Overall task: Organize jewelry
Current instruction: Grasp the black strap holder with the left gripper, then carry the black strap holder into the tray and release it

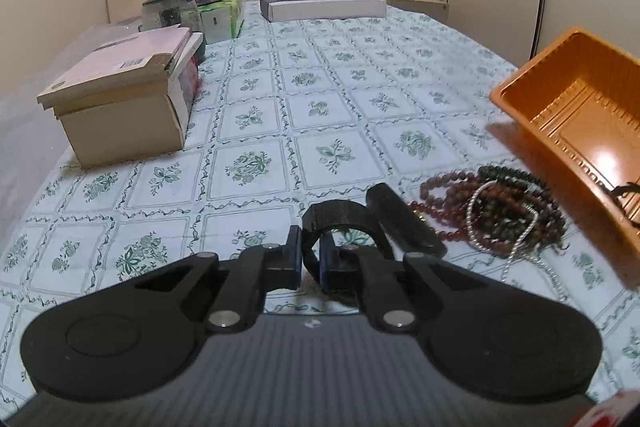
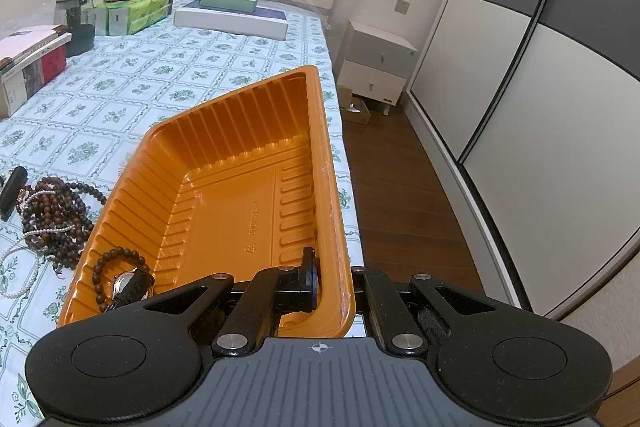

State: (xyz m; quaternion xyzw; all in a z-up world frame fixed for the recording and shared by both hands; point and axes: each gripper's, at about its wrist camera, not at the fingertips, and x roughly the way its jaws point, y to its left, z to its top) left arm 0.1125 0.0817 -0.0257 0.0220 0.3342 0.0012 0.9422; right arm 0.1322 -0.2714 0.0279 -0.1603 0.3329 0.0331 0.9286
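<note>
1. Nearest the left camera, the left gripper (image 1: 311,259) has its jaws clamped on a black strap (image 1: 340,217), apparently a watch band; the strap arches forward from the pads, and its far end (image 1: 404,223) lies on the bedsheet (image 1: 256,131).
2. Nearest the right camera, the right gripper (image 2: 334,291) has its jaws together on the near wall of the orange tray (image 2: 224,131), one finger inside and one outside, holding the tray tilted above the bed.
3. Inside the tray's near left corner lie a brown bead bracelet (image 2: 120,267) and a watch (image 2: 130,285).
4. Just beyond the strap, a heap of bead strings (image 1: 492,211) and a silver chain (image 1: 520,247) rests on the sheet beside the tray.
5. Further back stand a cardboard box (image 1: 124,107), tissue packs (image 1: 220,15) and flat boxes (image 1: 328,7) near the headboard.
6. Risk: the grip is on a thin, flexible strap; it may slip out during the lift.
7. Risk: the strap end lies close to the beads; lifting may drag a strand along.
8. Risk: further tilt of the tray could slide the bracelet and watch toward its rim.
</note>
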